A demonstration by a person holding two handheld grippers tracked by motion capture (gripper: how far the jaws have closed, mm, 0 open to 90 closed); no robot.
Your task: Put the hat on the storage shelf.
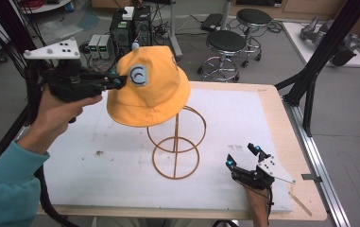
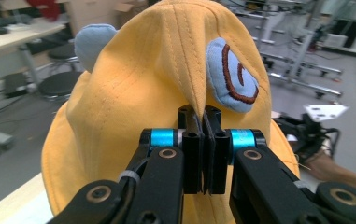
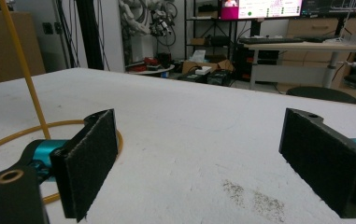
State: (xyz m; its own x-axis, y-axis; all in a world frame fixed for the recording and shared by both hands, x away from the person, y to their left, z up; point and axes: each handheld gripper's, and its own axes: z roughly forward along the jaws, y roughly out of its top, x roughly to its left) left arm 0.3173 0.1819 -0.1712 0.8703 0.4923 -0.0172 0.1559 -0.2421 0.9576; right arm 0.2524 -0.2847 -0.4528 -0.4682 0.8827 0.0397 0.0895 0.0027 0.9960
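Overhead, your left tool (image 1: 116, 82) is held up off the tabletop (image 1: 121, 156), its jaws pinched on the side of the yellow hat (image 1: 151, 90) just beside the blue patch (image 1: 139, 75). That hat sits over the top ring of the wire stand (image 1: 176, 151), whose round base rests near the middle of the white tabletop. Your right tool (image 1: 242, 156) lies low at the near right corner, well apart from the stand, with its jaws spread and nothing between them.

Along your left tool (image 2: 202, 140), the two black jaws are pressed together on a raised fold of the hat (image 2: 143, 84); the fabric runs up from the pinch in a ridge. A blue round patch with a brown spiral (image 2: 231, 70) sits just right of that ridge, and a pale blue ear (image 2: 91, 42) shows at the hat's upper left.

Along your right tool (image 3: 213, 158), the padded jaws stand wide apart over the bare white tabletop (image 3: 189, 130), holding nothing. Part of the stand's yellow wire (image 3: 21, 70) rises at the left, with its base ring curving behind the left jaw.
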